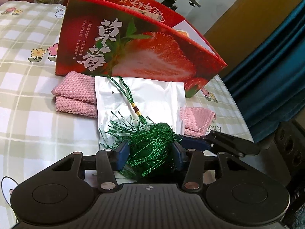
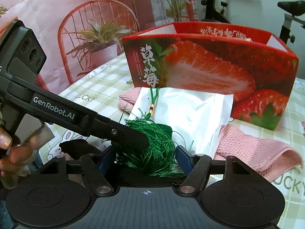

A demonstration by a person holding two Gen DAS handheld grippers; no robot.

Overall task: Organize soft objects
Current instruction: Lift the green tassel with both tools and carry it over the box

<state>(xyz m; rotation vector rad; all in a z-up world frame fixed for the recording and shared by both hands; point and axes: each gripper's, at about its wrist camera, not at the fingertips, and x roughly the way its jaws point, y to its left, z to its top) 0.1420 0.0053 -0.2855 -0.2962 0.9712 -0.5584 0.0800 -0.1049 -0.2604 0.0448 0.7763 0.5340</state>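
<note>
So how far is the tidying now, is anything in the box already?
Nothing can be seen in the strawberry box; its inside is hidden. In hand: both the left tool and right tool bracket the green tassel. Left: the tassel, white pouch and pink knitted cloth still lie on the checked sheet.

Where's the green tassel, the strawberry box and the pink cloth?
green tassel (image 1: pixel 152 145): left wrist view, on the bunched fringe between the fingers.
strawberry box (image 2: pixel 209 70): right wrist view, on its front wall with the cut strawberry.
pink cloth (image 1: pixel 76 93): left wrist view, on the folded stack's top.
</note>
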